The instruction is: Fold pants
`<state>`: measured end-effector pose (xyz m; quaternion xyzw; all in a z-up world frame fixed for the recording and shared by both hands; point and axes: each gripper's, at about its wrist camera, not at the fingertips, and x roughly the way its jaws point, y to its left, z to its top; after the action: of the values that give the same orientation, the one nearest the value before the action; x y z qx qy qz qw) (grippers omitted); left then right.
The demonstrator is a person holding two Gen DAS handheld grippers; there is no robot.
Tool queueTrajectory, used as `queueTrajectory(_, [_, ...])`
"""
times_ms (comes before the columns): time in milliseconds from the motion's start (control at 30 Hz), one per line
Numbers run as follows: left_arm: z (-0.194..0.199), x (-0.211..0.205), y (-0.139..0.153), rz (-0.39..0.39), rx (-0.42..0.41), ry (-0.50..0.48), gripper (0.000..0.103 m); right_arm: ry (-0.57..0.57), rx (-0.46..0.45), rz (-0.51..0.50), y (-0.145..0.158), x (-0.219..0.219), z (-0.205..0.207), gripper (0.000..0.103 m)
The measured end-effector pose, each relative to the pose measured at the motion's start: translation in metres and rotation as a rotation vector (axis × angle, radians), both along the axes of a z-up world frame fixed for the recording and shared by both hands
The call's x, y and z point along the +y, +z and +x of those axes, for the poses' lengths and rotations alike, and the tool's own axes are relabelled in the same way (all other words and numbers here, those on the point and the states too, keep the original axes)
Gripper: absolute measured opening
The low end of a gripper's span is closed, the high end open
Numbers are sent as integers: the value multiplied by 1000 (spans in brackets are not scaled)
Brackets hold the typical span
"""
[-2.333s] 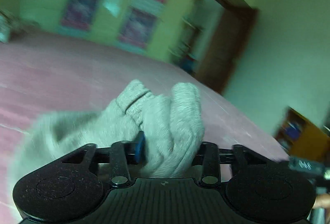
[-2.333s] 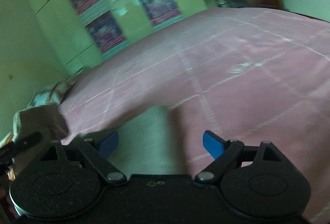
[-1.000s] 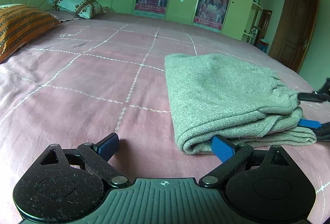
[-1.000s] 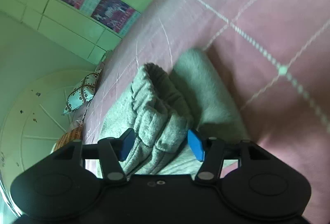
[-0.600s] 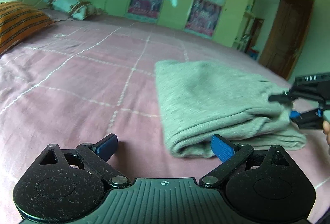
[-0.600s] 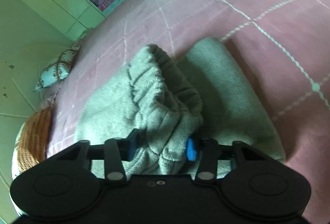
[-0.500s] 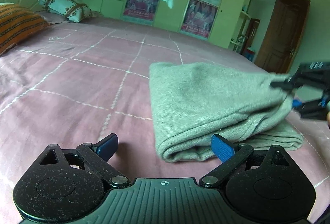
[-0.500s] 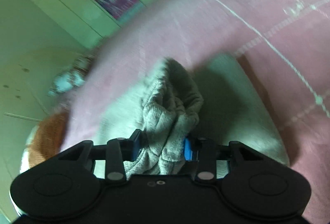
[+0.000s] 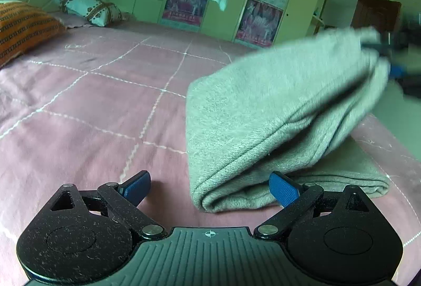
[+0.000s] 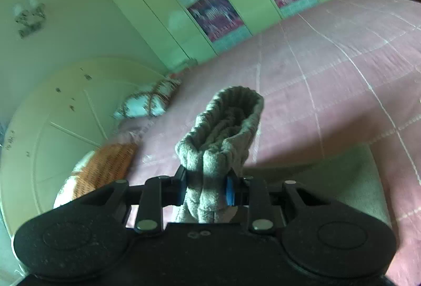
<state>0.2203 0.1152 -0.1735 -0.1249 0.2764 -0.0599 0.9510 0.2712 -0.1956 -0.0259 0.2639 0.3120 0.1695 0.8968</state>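
My right gripper (image 10: 206, 192) is closing on the pants (image 9: 263, 112) waistband, one end lifted off the bed (image 9: 92, 101). Left gripper (image 9: 209, 187) sits wide apart, holding nothing. Worry: a thick bunch could slip, or the unpinned fold drags.
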Motion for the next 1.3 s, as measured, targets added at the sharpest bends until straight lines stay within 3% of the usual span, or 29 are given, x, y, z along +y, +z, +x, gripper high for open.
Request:
queueTrajectory(167, [-3,6,-1,-6,0,-12,96,-168,185,112,-79,-59,-11,22])
queueTrajectory(267, [-3,5,-2,-1,0,-12,96,-227,276,331,-126,-92,-26,33])
queueTrajectory(300, [-3,5,-2,-3,0,-11,96,-237,270,385,-132,-96,-32,36])
queueTrajectory(433, [-3,4,-3,-5,-2,-9,96,-242,233,371,-125,-90,-38,60])
queueTrajectory(533, [-3,3,-2,3,-1,-13,96,-236,243,372,-124,-82,-26,66])
queueTrajectory(600, [-3,2,-1,3,-2,-17,96,-215,290,324,-127,-67,-11,65])
queueTrajectory(667, [-5,0,2,2,-10,-24,96,-218,309,185,-121,-51,2,32])
queueTrajectory(733, [-6,-4,5,0,-18,-34,96,-181,248,85,-106,-36,4,28])
queueTrajectory(800, [-6,-9,9,7,-35,-53,96,-146,167,53,-86,-25,-1,27])
queueTrajectory(900, [2,-16,4,27,-21,-75,96,-111,105,105,-57,-16,-4,27])
queueTrajectory(967, [8,-10,0,13,-14,-25,96,-64,62,116,-35,-7,-3,26])
queueTrajectory(1067, [8,9,-3,-32,-25,128,96,-28,-24,121,-1,-1,-6,25])
queueTrajectory(1133, [4,24,-4,-127,-39,152,96,-22,-72,111,14,-4,-9,25])
queueTrajectory(1233, [-1,15,0,-46,-61,173,96,-25,-123,62,15,-12,-18,25])
queueTrajectory(1300, [-2,10,0,-22,-51,161,96,-91,-82,73,-13,-31,-23,25])
